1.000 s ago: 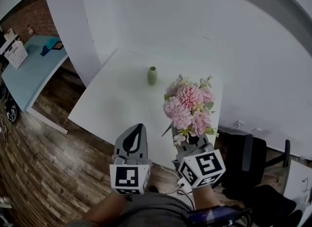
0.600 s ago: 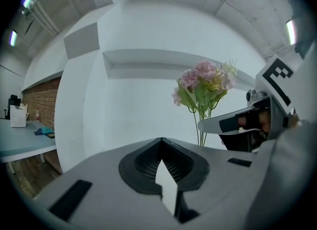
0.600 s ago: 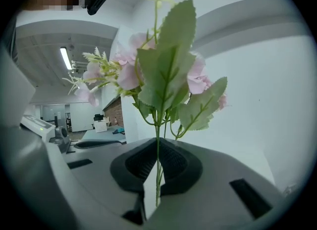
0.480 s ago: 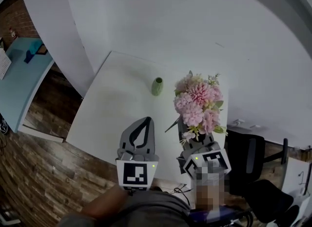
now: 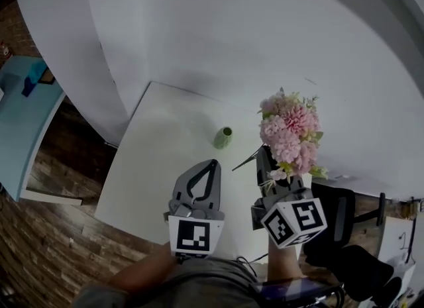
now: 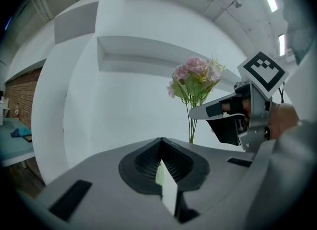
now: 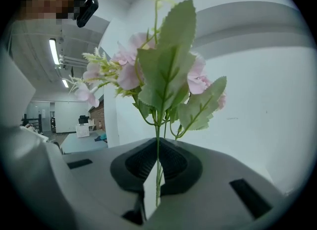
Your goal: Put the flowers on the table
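A bunch of pink flowers (image 5: 289, 134) with green leaves stands upright above the right edge of the white table (image 5: 152, 167). My right gripper (image 5: 264, 159) is shut on its thin green stems (image 7: 158, 145), and the blooms (image 7: 130, 73) rise above the jaws. My left gripper (image 5: 211, 165) hangs over the table beside it, shut and holding nothing. In the left gripper view the flowers (image 6: 194, 77) and the right gripper (image 6: 218, 111) show to the right of my closed left gripper (image 6: 162, 147). A small green vase (image 5: 223, 138) stands on the table just beyond both grippers.
A white wall (image 5: 218, 42) rises directly behind the table. A black chair (image 5: 341, 224) stands at the table's right end. A light blue table (image 5: 20, 118) sits far left over the wooden floor (image 5: 40, 240).
Both grippers have moved forward over the table toward the wall, the flowers carried along in the right one. The green vase now sits closer to the gripper tips.
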Motion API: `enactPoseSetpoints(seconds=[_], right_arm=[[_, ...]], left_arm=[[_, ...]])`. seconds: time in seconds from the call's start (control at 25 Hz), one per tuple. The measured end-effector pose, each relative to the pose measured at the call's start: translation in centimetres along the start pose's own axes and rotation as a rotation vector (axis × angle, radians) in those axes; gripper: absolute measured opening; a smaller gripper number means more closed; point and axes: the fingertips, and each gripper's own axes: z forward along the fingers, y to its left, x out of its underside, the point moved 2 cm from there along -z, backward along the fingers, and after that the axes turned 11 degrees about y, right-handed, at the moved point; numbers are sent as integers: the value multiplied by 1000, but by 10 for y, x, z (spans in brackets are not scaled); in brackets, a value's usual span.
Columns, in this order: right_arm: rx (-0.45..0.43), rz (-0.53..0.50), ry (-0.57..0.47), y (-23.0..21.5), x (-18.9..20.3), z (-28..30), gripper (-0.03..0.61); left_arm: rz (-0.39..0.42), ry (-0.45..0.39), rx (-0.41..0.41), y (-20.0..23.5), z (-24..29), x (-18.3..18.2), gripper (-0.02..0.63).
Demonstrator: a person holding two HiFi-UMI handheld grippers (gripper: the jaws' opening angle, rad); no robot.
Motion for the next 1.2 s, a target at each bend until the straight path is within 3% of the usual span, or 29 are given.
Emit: enactPoseSetpoints(seconds=[0.32, 1.2], right_arm=[[22, 16, 13, -18, -32, 65, 12], [32, -48, -56, -23, -44, 77, 12]], left_arm=[[-40, 58, 58, 35, 67, -3, 6], [-109, 116, 53, 31, 71, 41, 6]])
